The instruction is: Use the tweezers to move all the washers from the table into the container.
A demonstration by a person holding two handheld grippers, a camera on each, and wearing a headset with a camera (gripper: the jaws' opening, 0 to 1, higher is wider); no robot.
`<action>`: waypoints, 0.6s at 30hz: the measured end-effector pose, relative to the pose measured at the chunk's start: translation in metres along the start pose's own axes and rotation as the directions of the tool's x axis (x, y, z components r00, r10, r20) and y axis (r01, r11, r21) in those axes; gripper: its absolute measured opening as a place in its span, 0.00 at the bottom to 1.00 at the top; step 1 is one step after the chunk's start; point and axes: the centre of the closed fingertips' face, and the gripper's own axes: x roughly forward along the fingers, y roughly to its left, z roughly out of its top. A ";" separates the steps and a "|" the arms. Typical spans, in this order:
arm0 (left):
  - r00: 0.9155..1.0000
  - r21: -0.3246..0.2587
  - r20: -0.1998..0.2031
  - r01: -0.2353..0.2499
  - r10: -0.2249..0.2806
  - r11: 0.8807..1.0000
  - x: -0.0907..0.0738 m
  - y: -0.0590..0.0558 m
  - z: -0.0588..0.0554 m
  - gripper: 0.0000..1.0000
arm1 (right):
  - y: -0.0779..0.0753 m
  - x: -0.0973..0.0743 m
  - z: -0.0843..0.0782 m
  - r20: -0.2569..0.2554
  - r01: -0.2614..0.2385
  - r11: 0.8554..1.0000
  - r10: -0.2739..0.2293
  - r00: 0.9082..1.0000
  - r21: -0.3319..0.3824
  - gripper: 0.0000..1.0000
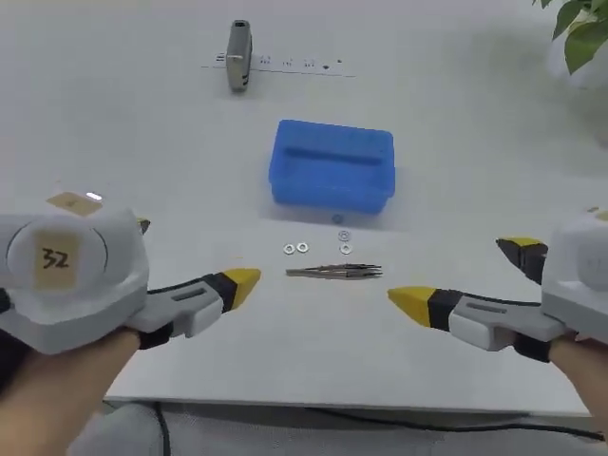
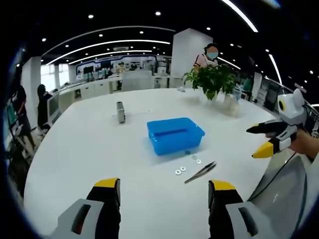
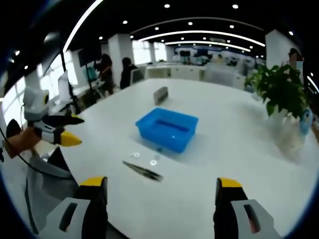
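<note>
A blue container (image 1: 332, 163) stands on the white table, with several small washers (image 1: 295, 248) scattered just in front of it. Nearer me, silver tweezers (image 1: 334, 272) lie flat, pointing left to right. My left gripper (image 1: 190, 255) hovers open to the left of the tweezers. To their right my right gripper (image 1: 463, 274) is open too, and neither holds anything. In the left gripper view the open left gripper (image 2: 163, 186) faces the tweezers (image 2: 200, 172), washers (image 2: 180, 171) and container (image 2: 174, 134). In the right gripper view the right gripper (image 3: 162, 183) frames the tweezers (image 3: 142, 171) and container (image 3: 167, 128).
A grey metal block (image 1: 238, 55) stands at the far side of the table. A potted plant (image 1: 579, 33) sits at the far right. The table's front edge (image 1: 313, 408) runs close below the grippers, with a cable under it. People stand in the background.
</note>
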 end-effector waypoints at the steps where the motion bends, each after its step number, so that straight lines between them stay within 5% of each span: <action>1: 1.000 0.009 -0.003 0.011 -0.011 1.000 0.003 0.000 0.001 0.66 | 0.000 0.002 0.000 0.001 -0.001 1.000 0.001 1.000 0.002 0.87; 6: 0.991 0.032 -0.053 0.123 -0.122 0.992 0.023 -0.012 -0.001 0.49 | 0.005 0.009 -0.003 -0.013 -0.011 1.000 0.012 1.000 0.011 0.85; 10: 0.975 0.050 -0.089 0.210 -0.205 0.977 0.043 -0.021 -0.009 0.36 | 0.008 0.013 -0.006 -0.034 -0.023 1.000 0.023 0.999 0.005 0.84; 12: 0.963 0.068 -0.137 0.241 -0.231 0.968 0.052 -0.024 -0.019 0.29 | 0.009 0.014 -0.008 -0.043 -0.031 1.000 0.031 0.999 0.005 0.84; 18: 0.938 0.102 -0.192 0.310 -0.288 0.945 0.077 -0.035 -0.035 0.26 | 0.010 0.018 -0.013 -0.061 -0.043 0.999 0.044 0.997 0.013 0.83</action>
